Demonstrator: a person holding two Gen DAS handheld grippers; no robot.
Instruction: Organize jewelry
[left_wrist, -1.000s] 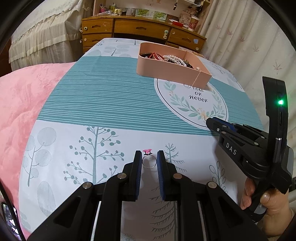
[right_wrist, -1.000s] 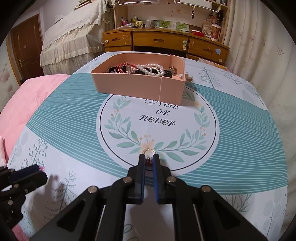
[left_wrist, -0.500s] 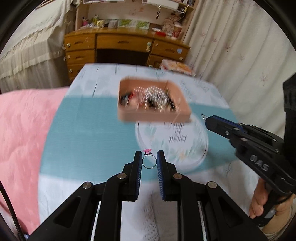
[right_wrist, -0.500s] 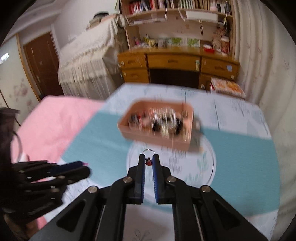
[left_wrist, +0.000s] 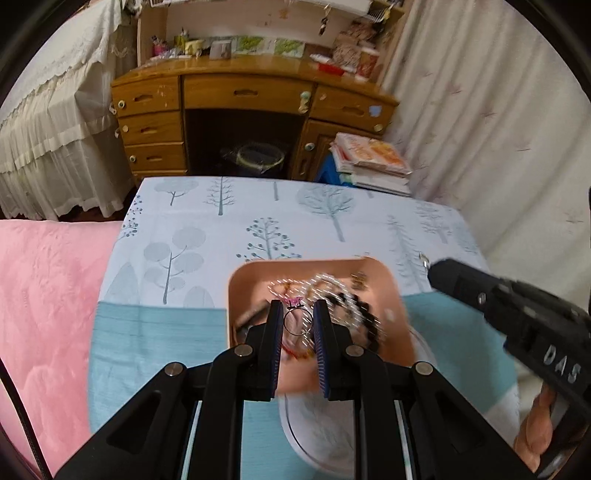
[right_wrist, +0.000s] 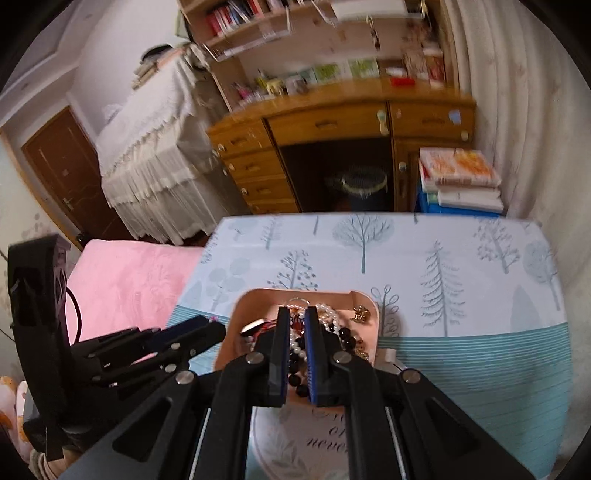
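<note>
A pink open box (left_wrist: 391, 291) full of beads and bracelets sits on the tree-print cloth (left_wrist: 221, 229). My left gripper (left_wrist: 297, 308) hangs over the box, shut on a thin silver ring with a pink bow (left_wrist: 294, 302). In the right wrist view my right gripper (right_wrist: 297, 312) is also above the box (right_wrist: 255, 295), shut on a small ring with a red bead (right_wrist: 296, 322). A pearl strand (right_wrist: 328, 317) lies in the box under it. The right gripper (left_wrist: 437, 269) comes in from the right, the left gripper (right_wrist: 199, 328) from the left. A hand (left_wrist: 532, 435) holds the right one.
A pink blanket (left_wrist: 48, 302) covers the left side of the bed. Beyond the cloth's far edge stand a wooden desk (left_wrist: 243, 92), a bin (left_wrist: 258, 157) under it and a stack of books (left_wrist: 373, 158). A curtain (left_wrist: 480, 110) hangs at right.
Both grippers have risen and travelled forward from the near part of the cloth to above the pink box, each still carrying its ring. The box now lies right beneath the fingertips.
</note>
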